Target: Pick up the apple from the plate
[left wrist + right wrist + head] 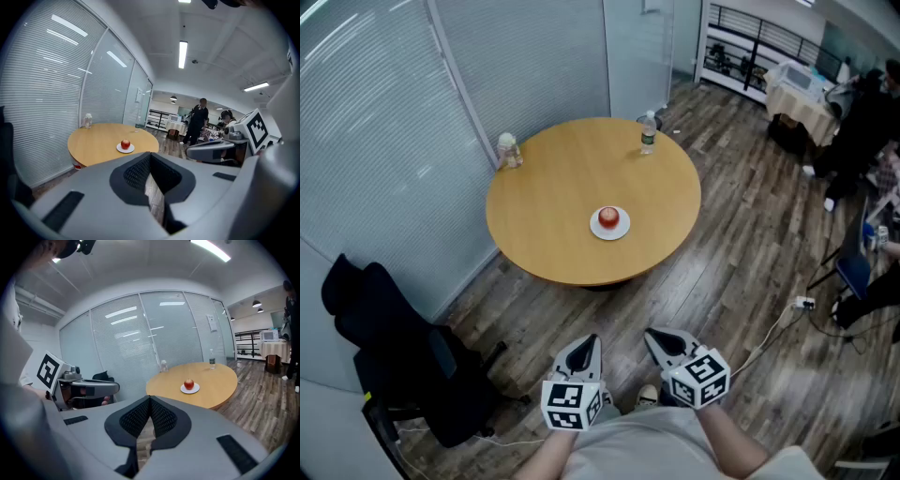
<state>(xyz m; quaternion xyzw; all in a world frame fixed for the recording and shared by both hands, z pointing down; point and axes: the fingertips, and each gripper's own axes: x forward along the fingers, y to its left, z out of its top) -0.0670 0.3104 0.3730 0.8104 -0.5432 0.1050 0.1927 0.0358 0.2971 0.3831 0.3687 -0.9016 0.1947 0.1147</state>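
A red apple [608, 218] sits on a small white plate [610, 232] near the front of a round wooden table [544, 206]. The left gripper view shows the apple [125, 144] far ahead, and the right gripper view shows the apple [189, 384] too. Both grippers are held low and close to the body, well short of the table. My left gripper [588, 343] is shut with nothing between its jaws. My right gripper [659, 337] is shut and empty as well, its pads [159, 418] meeting.
A water bottle [648, 132] stands at the table's far edge, and a small jar [508, 150] at its far left. A black office chair [403, 356] is at the lower left by the blinds. A cable and plug [803, 303] lie on the wooden floor at right. People stand in the far room.
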